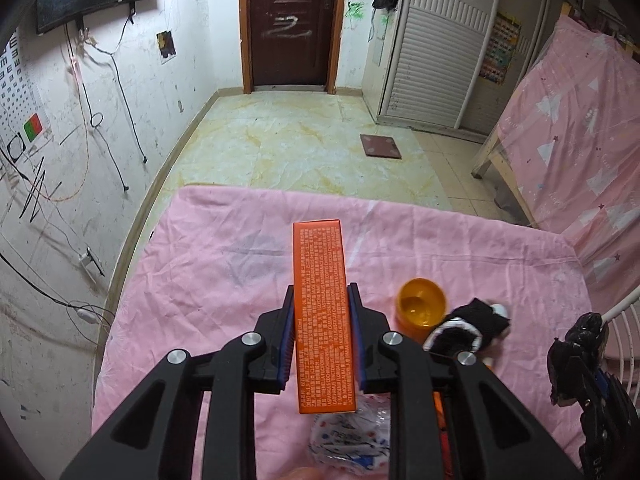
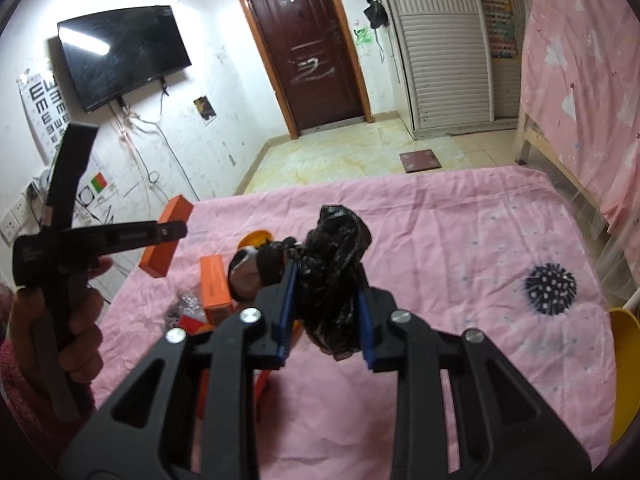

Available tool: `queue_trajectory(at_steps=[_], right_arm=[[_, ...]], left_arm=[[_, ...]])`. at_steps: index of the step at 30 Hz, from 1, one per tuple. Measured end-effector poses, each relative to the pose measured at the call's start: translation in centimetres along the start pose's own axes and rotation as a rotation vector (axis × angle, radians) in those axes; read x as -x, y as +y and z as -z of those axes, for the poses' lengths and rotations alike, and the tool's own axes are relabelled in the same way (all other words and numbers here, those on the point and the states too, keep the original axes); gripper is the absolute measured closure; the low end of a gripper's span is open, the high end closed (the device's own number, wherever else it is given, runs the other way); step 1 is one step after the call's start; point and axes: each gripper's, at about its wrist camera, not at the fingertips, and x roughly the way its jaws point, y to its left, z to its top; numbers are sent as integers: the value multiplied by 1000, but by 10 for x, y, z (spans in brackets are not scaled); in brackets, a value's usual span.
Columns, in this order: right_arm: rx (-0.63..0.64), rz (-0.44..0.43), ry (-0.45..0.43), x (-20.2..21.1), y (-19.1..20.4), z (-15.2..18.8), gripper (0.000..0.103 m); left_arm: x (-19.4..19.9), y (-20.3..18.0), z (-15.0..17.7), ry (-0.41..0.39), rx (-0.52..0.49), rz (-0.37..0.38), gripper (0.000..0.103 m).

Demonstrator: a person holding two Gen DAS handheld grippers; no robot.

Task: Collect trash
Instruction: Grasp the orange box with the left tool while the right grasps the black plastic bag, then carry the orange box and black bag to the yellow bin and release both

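Setting: home bedroom.
Foreground: bed (image 2: 460,216) under a pink sheet.
Right edge: second bed (image 1: 568,128) draped in pink patterned cloth.
Upper left: wall-mounted television (image 2: 120,52) on a scribbled white wall (image 1: 168,80).
Top centre: dark wooden door (image 1: 292,20).
Upper right: louvred wardrobe (image 2: 444,40).
Floor: marbled tile (image 1: 304,148).

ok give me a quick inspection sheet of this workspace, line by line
surface: wrinkled pink bedsheet, stained.
job's things: long orange cardboard box in left hand-held gripper; crumpled black plastic bag in right hand-held gripper.
clutter: orange plastic cup, second orange box, black-and-white sock, printed plastic wrapper, black spiky ball.
grippers: both shut on loads.
cables: loose wires hang down the left wall.
surroundings: brown door, wall television.
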Motion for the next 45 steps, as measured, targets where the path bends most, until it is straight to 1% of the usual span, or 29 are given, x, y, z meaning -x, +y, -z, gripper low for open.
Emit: queue_trajectory(at_steps=[8,14,26,30,36,42,45], right_arm=[[-35,17,-43,22,-25,3,78],[-80,41,-88,42,-54,7,77],[-204,121,-167,87,-130,18,77],[-224,158,-174,97,-150,24,77],[-273,211,-190,114,-180,37,77],[-320,231,-202,124,-209,50,77],[-338,243,-205,127,-222,56,77]], left_arm=[[30,-23,-3,-47,-48,31,87],[50,-60,2,-62,-108,105,86],[74,-158,19,-67,-259,210,86],[78,-192,26,-66,-315,233,86],[80,-237,41,-47,-378,274,86],[81,-276,61,-30,-441,309,86],[80,-295,71,-7,-465,353,86]])
